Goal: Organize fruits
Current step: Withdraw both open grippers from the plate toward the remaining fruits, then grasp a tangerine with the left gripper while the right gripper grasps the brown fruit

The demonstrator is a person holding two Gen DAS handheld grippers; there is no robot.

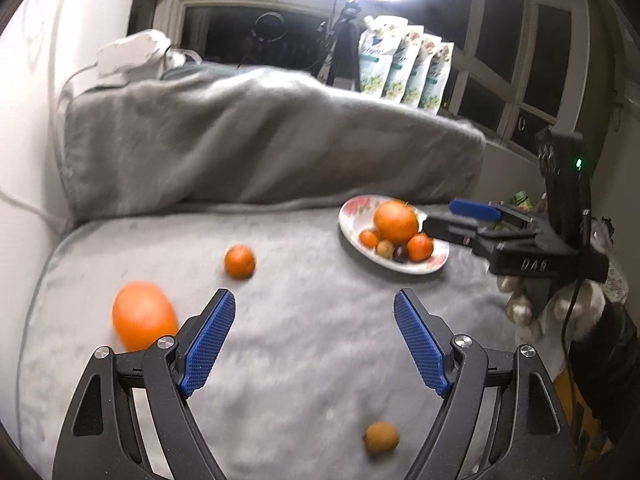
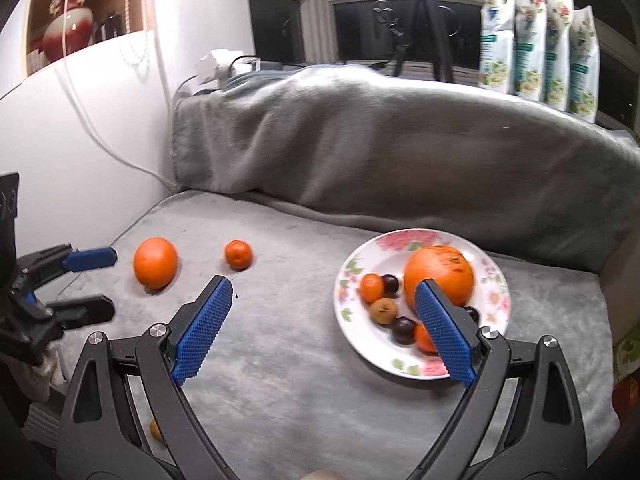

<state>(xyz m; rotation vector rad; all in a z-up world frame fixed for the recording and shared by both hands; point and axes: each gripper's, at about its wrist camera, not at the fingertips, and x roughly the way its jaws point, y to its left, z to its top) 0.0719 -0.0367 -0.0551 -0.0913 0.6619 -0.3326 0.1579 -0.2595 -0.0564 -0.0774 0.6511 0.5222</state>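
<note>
Both claws (image 1: 314, 344) (image 2: 324, 330) released, empty. Orange (image 1: 144, 315) at ten o'clock: firm, round, rolls; grip across middle.

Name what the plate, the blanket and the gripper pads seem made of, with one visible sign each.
Plate: glazed ceramic or melamine, glossy with printed flowers.
Blanket: soft grey fleece, matte and fuzzy.
Gripper pads: blue plastic or rubber, with a fine grid texture.
</note>
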